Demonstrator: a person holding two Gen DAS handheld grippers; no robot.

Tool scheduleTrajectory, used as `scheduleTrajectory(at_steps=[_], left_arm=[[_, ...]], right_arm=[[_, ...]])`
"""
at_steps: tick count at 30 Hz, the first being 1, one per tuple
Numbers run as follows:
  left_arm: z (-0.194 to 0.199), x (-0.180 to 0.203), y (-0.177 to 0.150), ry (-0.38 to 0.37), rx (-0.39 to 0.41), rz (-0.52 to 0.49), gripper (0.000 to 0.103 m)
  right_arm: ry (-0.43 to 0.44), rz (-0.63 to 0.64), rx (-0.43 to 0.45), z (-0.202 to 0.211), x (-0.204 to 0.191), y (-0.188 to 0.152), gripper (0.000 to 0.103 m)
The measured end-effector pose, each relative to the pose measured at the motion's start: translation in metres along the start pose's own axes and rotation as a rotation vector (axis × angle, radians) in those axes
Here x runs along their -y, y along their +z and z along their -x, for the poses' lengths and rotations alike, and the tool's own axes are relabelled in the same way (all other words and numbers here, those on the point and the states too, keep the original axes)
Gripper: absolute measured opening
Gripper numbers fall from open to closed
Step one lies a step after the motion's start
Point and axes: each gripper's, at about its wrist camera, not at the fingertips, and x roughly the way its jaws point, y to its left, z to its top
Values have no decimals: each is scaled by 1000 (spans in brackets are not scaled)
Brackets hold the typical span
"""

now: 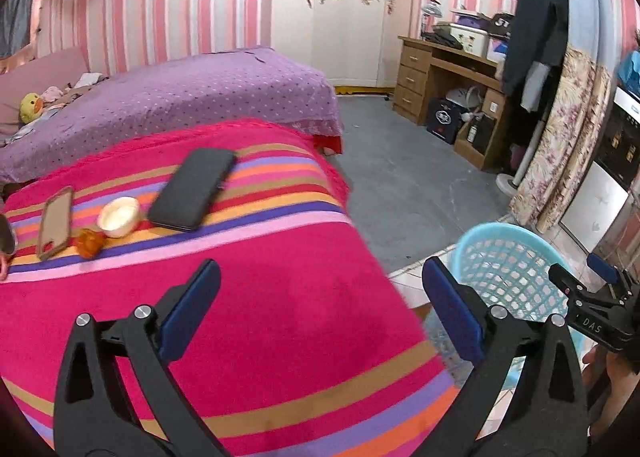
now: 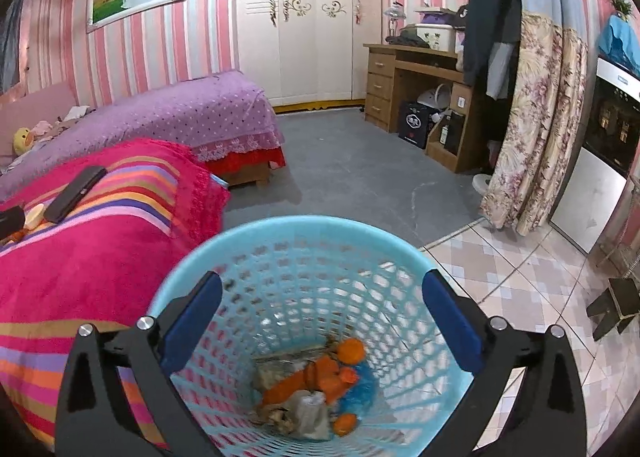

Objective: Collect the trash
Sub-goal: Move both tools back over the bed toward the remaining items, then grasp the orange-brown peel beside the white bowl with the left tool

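A light blue mesh basket (image 2: 320, 233) stands on the floor beside the striped pink blanket (image 2: 92, 257); it also shows in the left wrist view (image 1: 516, 257). Orange peels and crumpled scraps (image 2: 316, 385) lie at its bottom. My right gripper (image 2: 322, 317) is open and empty right above the basket mouth. My left gripper (image 1: 320, 309) is open and empty above the blanket (image 1: 280, 297). An orange scrap (image 1: 90, 243) lies on the blanket at the far left, next to a white round lid (image 1: 119, 216). The right gripper's tip (image 1: 592, 297) shows at the right edge.
A black phone (image 1: 192, 189) and a clear phone case (image 1: 54, 223) lie on the blanket. A purple bed (image 1: 180, 97) stands behind. A wooden desk (image 1: 440, 73), flowered curtain (image 1: 560, 137), fan base (image 1: 508, 181) and a small black stool (image 2: 616, 305) are to the right.
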Motion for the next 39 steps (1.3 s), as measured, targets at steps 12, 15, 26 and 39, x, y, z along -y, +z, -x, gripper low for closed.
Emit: scheduleTrajectory(at_steps=[12,15,26,39], left_arm=[[18,-150,8,210,63,55,97],[11,-186,5,286,47,85,97],[-7,-262,-15,310,-42,166,97],[-67,-266,-14,202,-171,174,97]], right_arm=[[137,47,80,11,-135,33,98],[183,81,82,8,-178,39,98],[257,207,52,-16,-298,40,98],[228,276,-57,-63,-323,38,98]])
